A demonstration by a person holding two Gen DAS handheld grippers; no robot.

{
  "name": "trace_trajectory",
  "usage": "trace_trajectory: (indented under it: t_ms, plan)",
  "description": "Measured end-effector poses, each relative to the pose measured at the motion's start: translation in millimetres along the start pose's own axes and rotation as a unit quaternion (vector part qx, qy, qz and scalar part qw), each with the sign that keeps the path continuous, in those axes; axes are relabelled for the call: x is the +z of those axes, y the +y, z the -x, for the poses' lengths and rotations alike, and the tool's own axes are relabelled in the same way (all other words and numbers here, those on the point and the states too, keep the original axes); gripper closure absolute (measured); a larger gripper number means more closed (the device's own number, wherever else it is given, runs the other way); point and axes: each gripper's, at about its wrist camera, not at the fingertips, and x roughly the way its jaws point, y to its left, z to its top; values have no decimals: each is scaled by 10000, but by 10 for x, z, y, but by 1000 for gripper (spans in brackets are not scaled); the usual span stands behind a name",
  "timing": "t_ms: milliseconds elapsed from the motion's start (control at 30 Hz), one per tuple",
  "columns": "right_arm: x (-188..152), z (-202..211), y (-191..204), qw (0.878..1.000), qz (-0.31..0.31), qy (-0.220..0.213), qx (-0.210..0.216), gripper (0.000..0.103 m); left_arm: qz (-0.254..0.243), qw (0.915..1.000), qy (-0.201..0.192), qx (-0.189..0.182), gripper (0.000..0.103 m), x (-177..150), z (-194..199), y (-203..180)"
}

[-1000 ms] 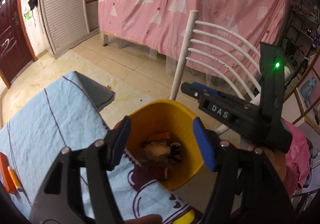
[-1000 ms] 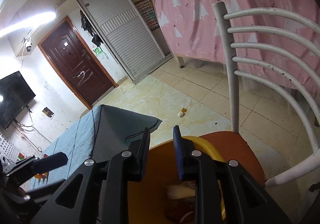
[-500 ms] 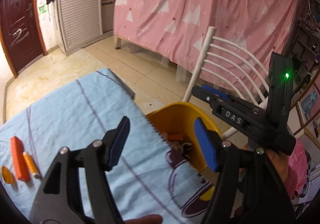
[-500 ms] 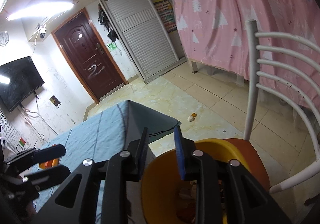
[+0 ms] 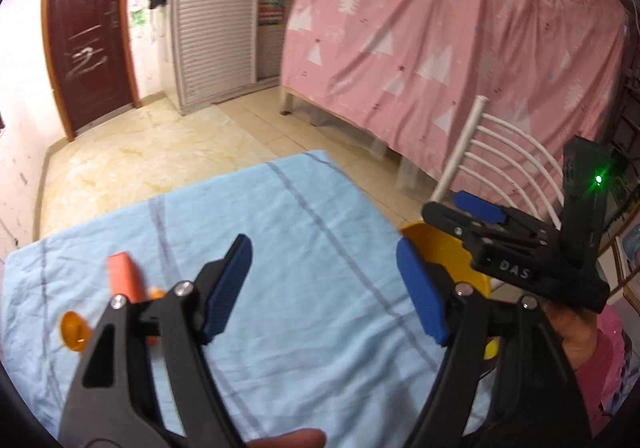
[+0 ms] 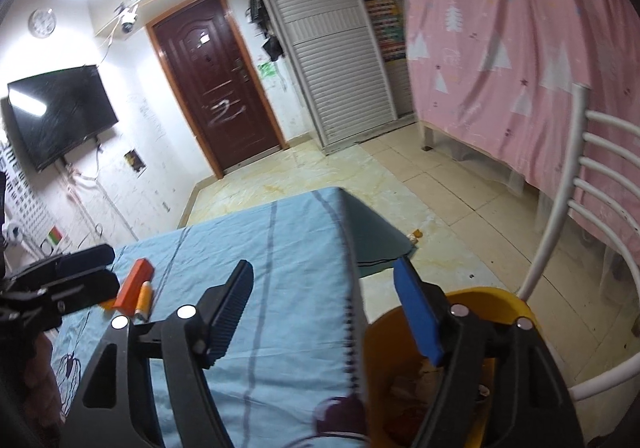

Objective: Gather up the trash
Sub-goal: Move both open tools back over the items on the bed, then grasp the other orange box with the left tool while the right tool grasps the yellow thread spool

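Observation:
My left gripper (image 5: 324, 284) is open and empty above the light blue tablecloth (image 5: 288, 232). An orange block (image 5: 124, 274) and a small orange piece (image 5: 74, 330) lie on the cloth to its left. My right gripper (image 6: 324, 308) is open and empty over the table's right edge, beside the yellow bin (image 6: 400, 376) that holds trash. The bin also shows in the left wrist view (image 5: 440, 248), behind the right gripper (image 5: 476, 208). In the right wrist view the orange block (image 6: 134, 286) and an orange tube (image 6: 144, 300) lie next to the left gripper (image 6: 72, 276).
A white slatted chair (image 6: 576, 216) stands behind the bin. A pink curtain (image 5: 440, 40) hangs at the back. A small scrap (image 6: 414, 236) lies on the tiled floor beyond the table. A dark red door (image 6: 216, 80) and a wall television (image 6: 56, 112) are at the far left.
Both grippers have swung left and up, away from the bin toward the table. The right gripper's jaws have opened wide. The orange items have come closer into view.

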Motion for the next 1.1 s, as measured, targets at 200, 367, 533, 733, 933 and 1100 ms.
trace_trajectory:
  t_ms: [200,367,533,733,933,1100]
  plan:
    - [-3,-171,411,9990,354,203,189,32,272,9988,-133,382,29,-91,228,481]
    - [-18,-305,711,9970,615,358,301,31,512,9966,-151,628,28,-169,332,812]
    - [-73,-423,1072,9929,942,512,512,30,778,9937,-123,794,28,-223,346,1070]
    - [-175,-578,1464,9869,1249,743,698,29,1017,9912,48,841,28,-296,251,1253]
    - [-269,-720,1721,9812,1487,957,771,28,1181,9888,230,882,28,-340,137,1375]
    - [-344,-843,1902,9760,1669,1122,833,28,1497,9817,616,1007,28,-361,-57,1484]
